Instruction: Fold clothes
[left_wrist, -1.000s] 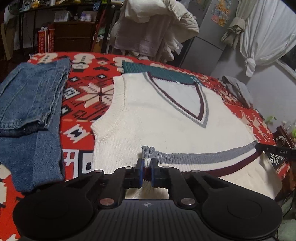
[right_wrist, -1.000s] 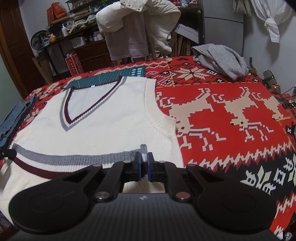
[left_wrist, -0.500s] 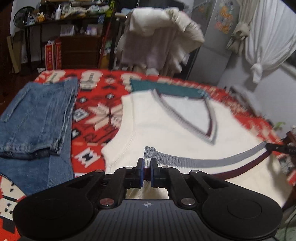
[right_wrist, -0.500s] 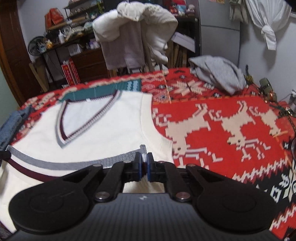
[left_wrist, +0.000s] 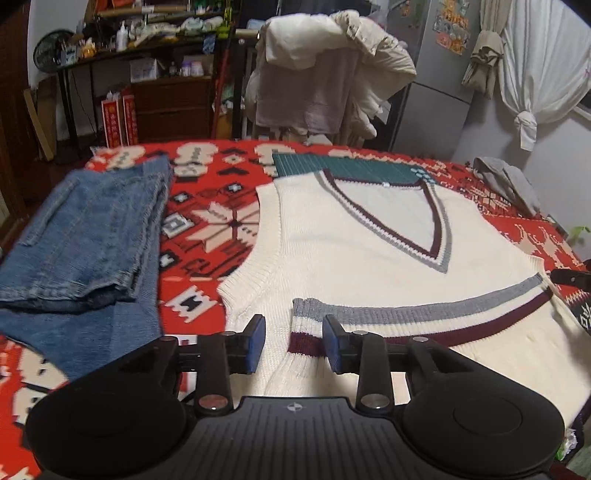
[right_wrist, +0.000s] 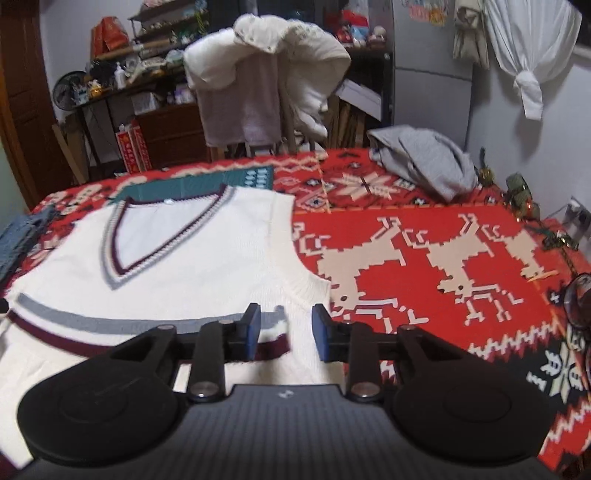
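A cream knitted vest (left_wrist: 362, 254) (right_wrist: 192, 266) with a grey and maroon V-neck lies on the red patterned cloth (left_wrist: 218, 225) (right_wrist: 424, 266). Its striped bottom hem (left_wrist: 424, 314) (right_wrist: 88, 325) is folded up over the body. My left gripper (left_wrist: 294, 341) stands open, the hem's left corner lying loose between its blue pads. My right gripper (right_wrist: 285, 334) is open too, over the hem's right corner. A tip of the right gripper (left_wrist: 570, 277) shows at the right edge of the left wrist view.
Folded blue jeans (left_wrist: 81, 236) (right_wrist: 18, 240) lie left of the vest. A crumpled grey garment (right_wrist: 424, 162) (left_wrist: 506, 182) sits at the far right corner. A chair draped with pale clothes (left_wrist: 325, 81) (right_wrist: 266, 85) stands behind the table. Small items and glasses (right_wrist: 580, 299) line the right edge.
Both grippers were shut on the hem's corners and carried it up over the vest's body. Now both have opened and let the hem go.
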